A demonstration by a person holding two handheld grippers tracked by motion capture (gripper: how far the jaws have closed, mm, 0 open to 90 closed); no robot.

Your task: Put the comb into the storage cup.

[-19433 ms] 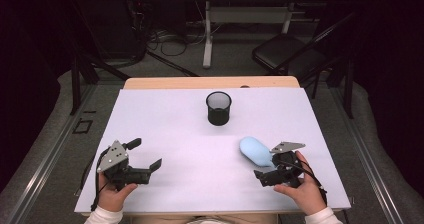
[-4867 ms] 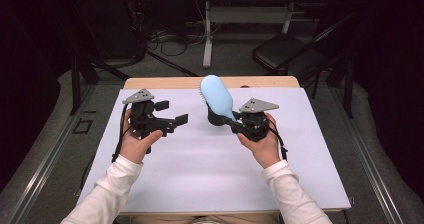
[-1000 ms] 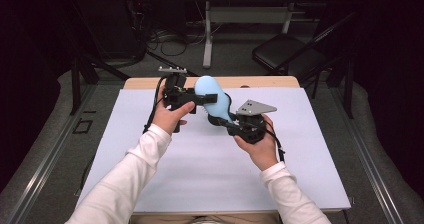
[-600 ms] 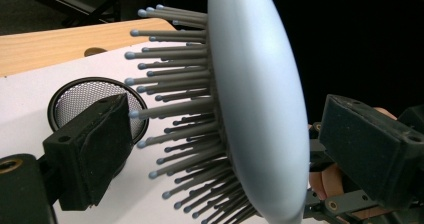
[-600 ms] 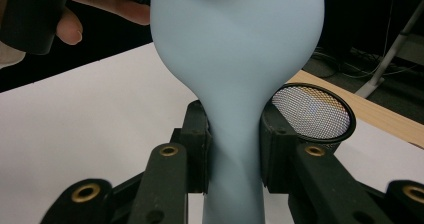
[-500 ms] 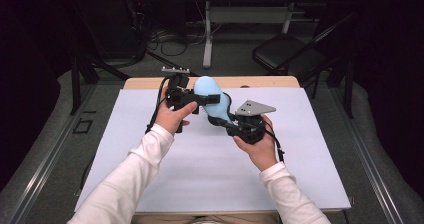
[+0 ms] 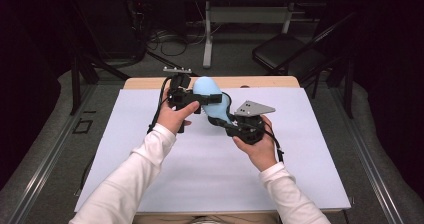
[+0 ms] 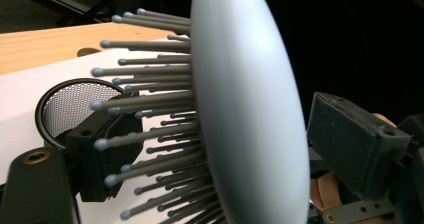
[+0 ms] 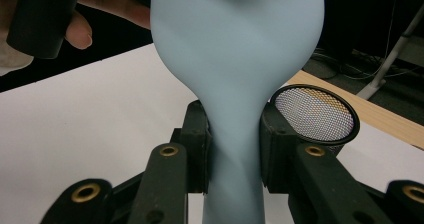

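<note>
Mid-handover, by the look of it: the right hand-held gripper (image 7: 223,125) was clamped on the narrow handle of the pale blue plastic hairbrush with grey ball-tipped bristles (image 7: 209,95), jaws pressed on both sides of the neck in the right gripper view (image 9: 234,149). Brush was held upright, off the white-covered counter (image 7: 125,149), toward the far middle, head up. The left hand-held gripper (image 7: 207,99) had come in from the left at head height, jaws spread wide and straddling the head: one pad in among the bristles (image 8: 107,151), the other off the smooth back (image 8: 352,144), neither squeezing yet. The black wire-mesh cup (image 9: 315,115) stood on the counter just behind the brush; in the left gripper view its rim (image 8: 75,101) showed past the bristles. My read: the brush was headed for that cup, and the left gripper was taking over or steadying. Next move calls for closing the left jaws on the head without slipping on the bristles, then releasing the right one only once the grip was firm. No brand, label or writing readable on brush, cup or grippers.
</note>
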